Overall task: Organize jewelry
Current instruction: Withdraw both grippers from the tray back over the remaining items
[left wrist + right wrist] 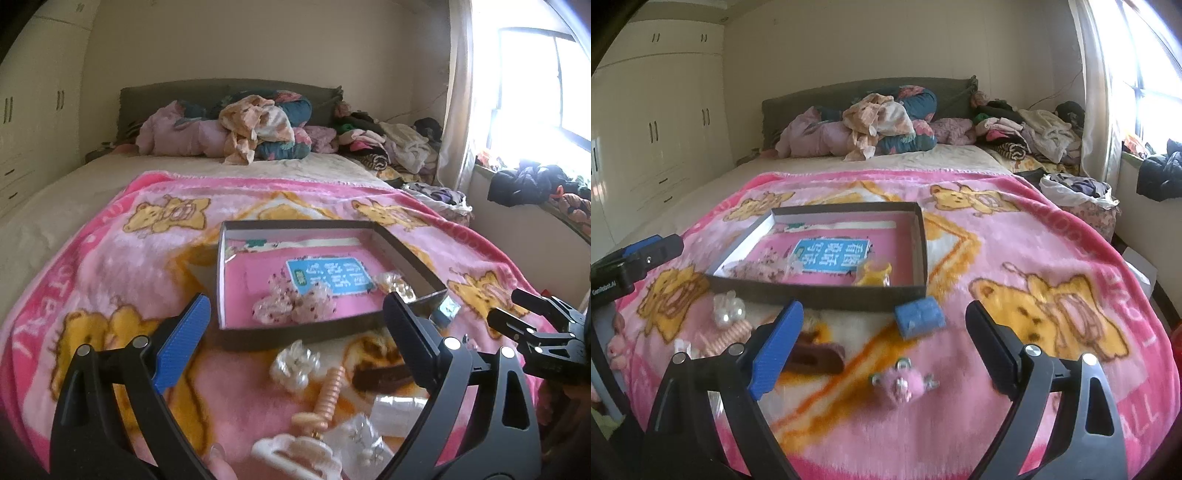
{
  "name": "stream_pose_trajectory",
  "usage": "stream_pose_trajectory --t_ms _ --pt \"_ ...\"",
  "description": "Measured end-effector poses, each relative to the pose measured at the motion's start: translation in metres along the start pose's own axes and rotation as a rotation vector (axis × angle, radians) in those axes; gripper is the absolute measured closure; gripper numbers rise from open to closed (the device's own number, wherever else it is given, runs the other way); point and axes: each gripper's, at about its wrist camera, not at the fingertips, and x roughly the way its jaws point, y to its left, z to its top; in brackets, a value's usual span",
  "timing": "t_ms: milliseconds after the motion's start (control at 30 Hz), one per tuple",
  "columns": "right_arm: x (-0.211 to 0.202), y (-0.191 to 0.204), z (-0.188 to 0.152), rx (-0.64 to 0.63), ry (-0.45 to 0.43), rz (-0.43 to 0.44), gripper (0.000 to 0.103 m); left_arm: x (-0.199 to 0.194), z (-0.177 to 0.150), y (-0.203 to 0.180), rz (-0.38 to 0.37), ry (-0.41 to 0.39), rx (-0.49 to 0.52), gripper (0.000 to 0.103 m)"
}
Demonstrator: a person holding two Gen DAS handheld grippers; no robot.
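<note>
A dark shallow box (295, 334) (820, 293) lies on the pink bear blanket; it holds a pink book, a speckled clear hair clip (291, 306) and a yellow clear clip (873, 275). Loose pieces lie in front of it: a pearly clip (295, 363), a peach spiral clip (328, 391), a brown clip (384, 378) (816, 360), a white claw clip (295, 456), a blue small box (919, 317) and a pink fluffy clip (901, 384). My left gripper (295, 332) is open and empty above the loose pieces. My right gripper (884, 330) is open and empty above the pink fluffy clip.
The pink blanket (1034, 258) covers the near part of a bed. Piled bedding and clothes (879, 122) lie at the headboard. A bag of clothes (1078, 195) stands at the right by the window. Wardrobes (657, 129) line the left wall.
</note>
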Motion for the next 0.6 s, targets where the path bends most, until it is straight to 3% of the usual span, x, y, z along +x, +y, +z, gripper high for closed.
stream_pose_trajectory --t_ms 333,600 --pt "-0.011 -0.003 -0.026 0.019 0.026 -0.001 0.016 -0.017 -0.025 0.001 0.01 0.025 0.002 0.017" --pt "-0.01 -0.005 -0.041 0.028 0.05 -0.004 0.016 -0.02 -0.047 0.007 0.015 0.09 -0.022 0.017"
